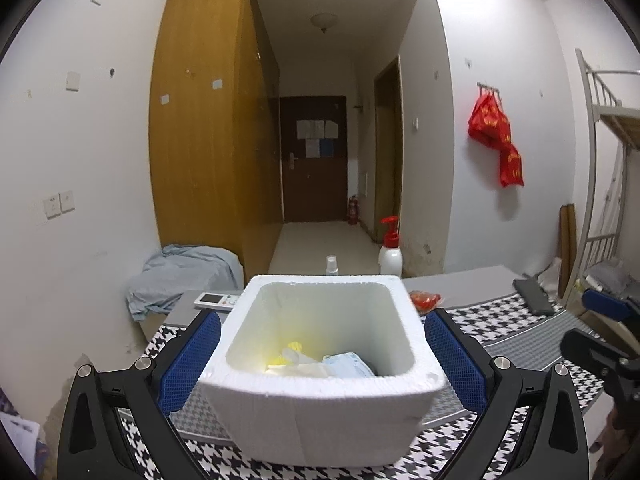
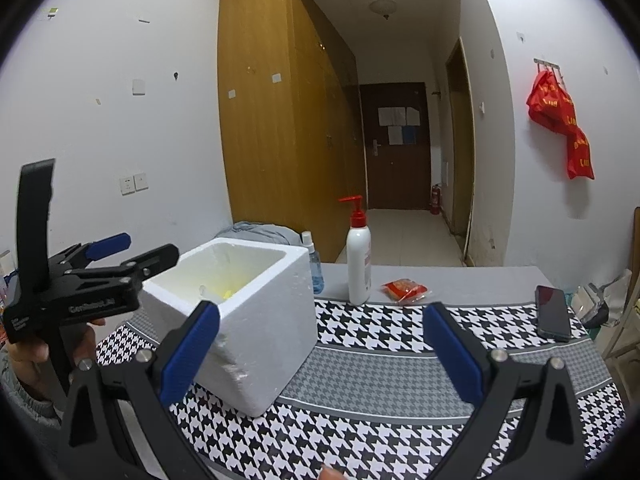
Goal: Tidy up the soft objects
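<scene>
Foam box [image 1: 320, 412] on the worktop [image 2: 400, 432]
Left claw [image 1: 322, 356] spread wide, straddling the box; right claw [image 2: 320, 354] released, just right of it.

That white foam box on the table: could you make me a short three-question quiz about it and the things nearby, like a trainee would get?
1. True or false: the foam box is empty.
2. Which stands nearest the pump bottle? A) phone B) red packet C) remote control
3. Fill in: the left gripper is open, its fingers on either ____ of the box.

Key: 1 false, soft packets lie inside; 2 B; 3 side.
</scene>
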